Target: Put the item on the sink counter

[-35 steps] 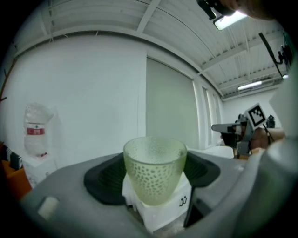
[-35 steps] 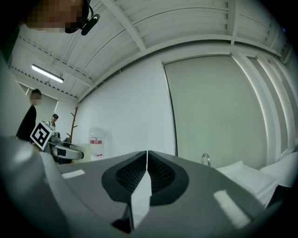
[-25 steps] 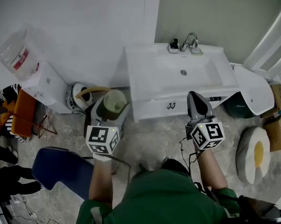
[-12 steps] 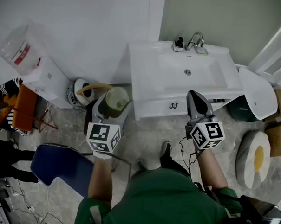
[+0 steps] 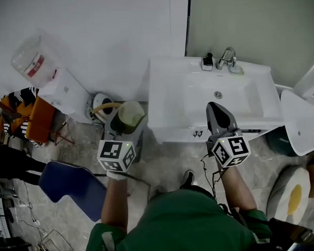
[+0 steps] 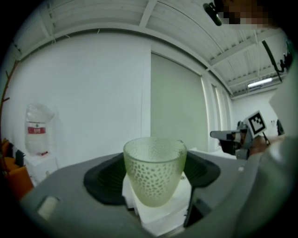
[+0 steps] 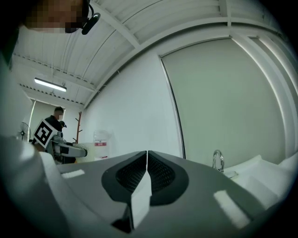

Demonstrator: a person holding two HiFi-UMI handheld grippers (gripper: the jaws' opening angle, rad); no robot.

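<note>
A pale green dimpled glass cup (image 6: 153,171) stands upright between the jaws of my left gripper (image 6: 153,186), which is shut on it. From the head view the cup (image 5: 128,116) hangs over the floor, left of the white sink counter (image 5: 169,103). My right gripper (image 5: 217,114) is shut with nothing in it, over the counter's front edge. Its jaws (image 7: 146,179) meet in the right gripper view, with the faucet (image 7: 217,161) beyond.
The chrome faucet (image 5: 228,58) and a small dark bottle (image 5: 208,62) stand at the back of the basin. A water dispenser with its jug (image 5: 45,75), a blue chair (image 5: 71,187) and a toilet (image 5: 302,121) surround the spot. A kettle-like object (image 5: 100,106) sits on the floor.
The sink counter has slid lower and nearer in the head view as the person steps toward it. Both grippers hold the same pose, the cup still held.
</note>
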